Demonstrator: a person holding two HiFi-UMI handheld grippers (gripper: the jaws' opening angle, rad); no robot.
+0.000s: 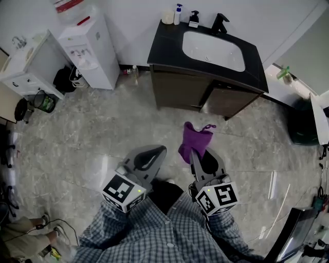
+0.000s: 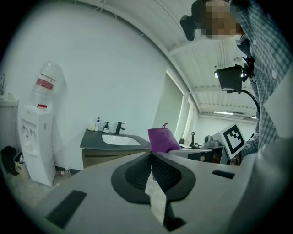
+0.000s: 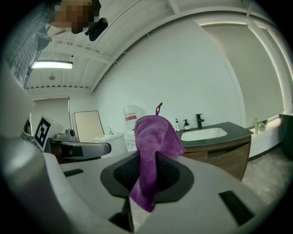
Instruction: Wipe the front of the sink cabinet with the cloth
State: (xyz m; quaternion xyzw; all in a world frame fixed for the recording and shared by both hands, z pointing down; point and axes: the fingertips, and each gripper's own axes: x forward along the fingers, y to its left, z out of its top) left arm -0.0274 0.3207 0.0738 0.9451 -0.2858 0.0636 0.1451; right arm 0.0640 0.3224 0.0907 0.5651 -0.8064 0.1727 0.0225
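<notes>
Where right tongs (image 3: 147, 157) clamp, fuzzy (purple) cloth (image 3: 154, 135) bunches.

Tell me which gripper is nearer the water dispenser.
Left. In the head view the left gripper lies below and right of the water dispenser; the right gripper, shut on the purple cloth, lies farther right.

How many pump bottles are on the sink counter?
2: a white bottle and a dark bottle, side by side at the counter's back edge, left of the tap.
</notes>
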